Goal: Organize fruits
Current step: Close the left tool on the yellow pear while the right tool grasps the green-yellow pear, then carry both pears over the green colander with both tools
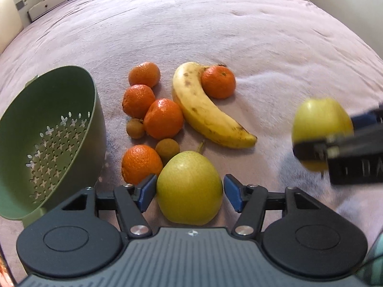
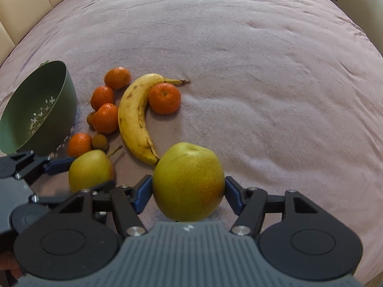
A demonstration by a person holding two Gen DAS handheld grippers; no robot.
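A yellow-green pear (image 1: pixel 189 186) with its stem lies on the pink blanket between the blue pads (image 1: pixel 233 196) of my left gripper (image 1: pixel 190 191). The pads stand close beside it without pressing. My right gripper (image 2: pixel 189 189) is shut on a rounder yellow-green pear (image 2: pixel 189 181) with a red blush, held above the blanket to the right of the first pear (image 2: pixel 89 169). A tilted green colander (image 1: pixel 47 110) lies at the left. Beside it are several mandarins (image 1: pixel 162 117), two small brown fruits (image 1: pixel 135 128) and a spotted banana (image 1: pixel 203 110).
The pink blanket (image 2: pixel 263 71) stretches wide and bare to the right and far side. Cream padded panels (image 2: pixel 21 4) border it at the far left. A white cabinet (image 1: pixel 47 4) stands beyond the blanket's far left edge.
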